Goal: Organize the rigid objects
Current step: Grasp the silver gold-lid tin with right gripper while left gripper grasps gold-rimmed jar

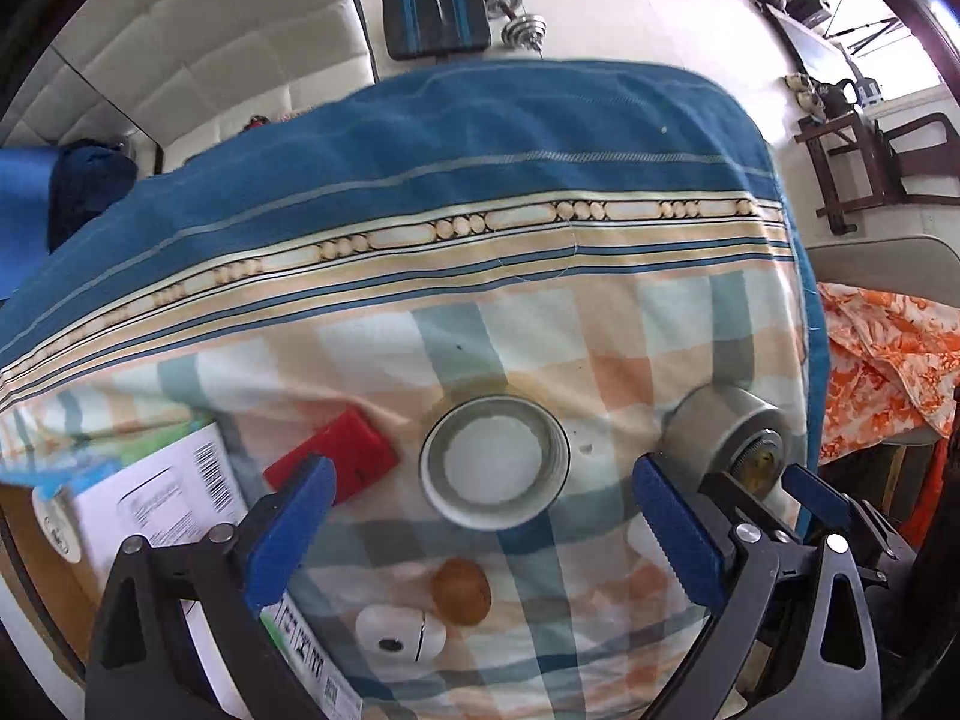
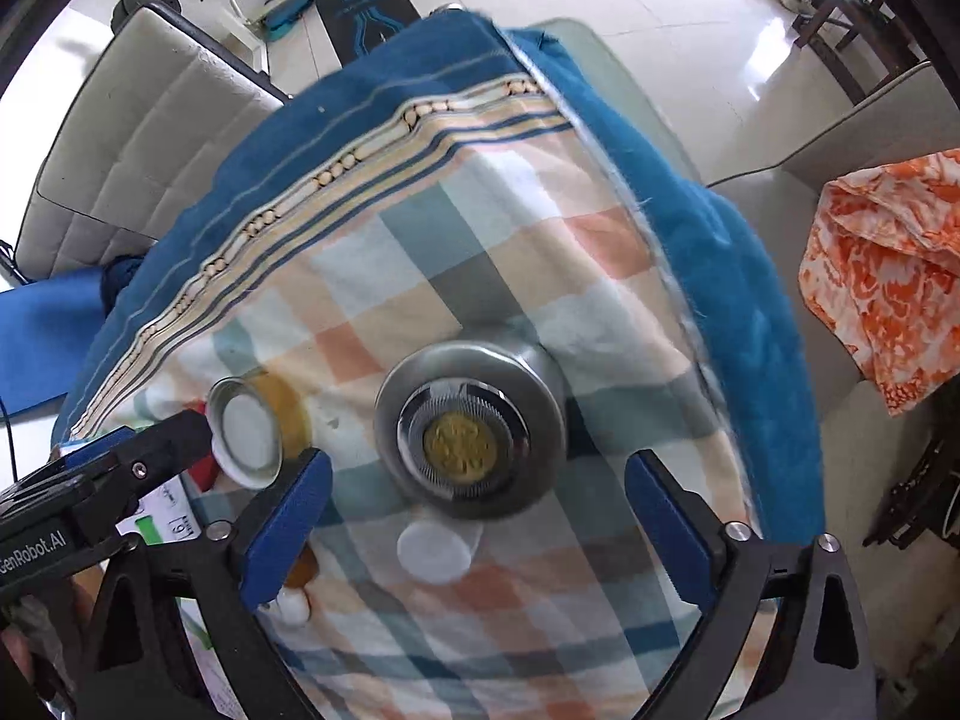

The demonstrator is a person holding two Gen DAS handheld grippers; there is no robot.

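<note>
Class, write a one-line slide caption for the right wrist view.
Open right claw hovers above a steel canister on the checked cloth.

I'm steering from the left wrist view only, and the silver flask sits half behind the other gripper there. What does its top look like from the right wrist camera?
Observer: The silver flask stands upright, seen from above; a gold disc sits in the middle of its ribbed cap.
Operator: Is the right gripper closed on it?
Observer: No. The right gripper is open and the flask lies ahead of its blue pads, untouched.
Operator: Anything near the flask that I can't see?
Observer: A flat white disc lies on the checked cloth just in front of it.
Operator: And the open jar?
Observer: The jar shows amber sides below its rim, left of the flask.
</note>
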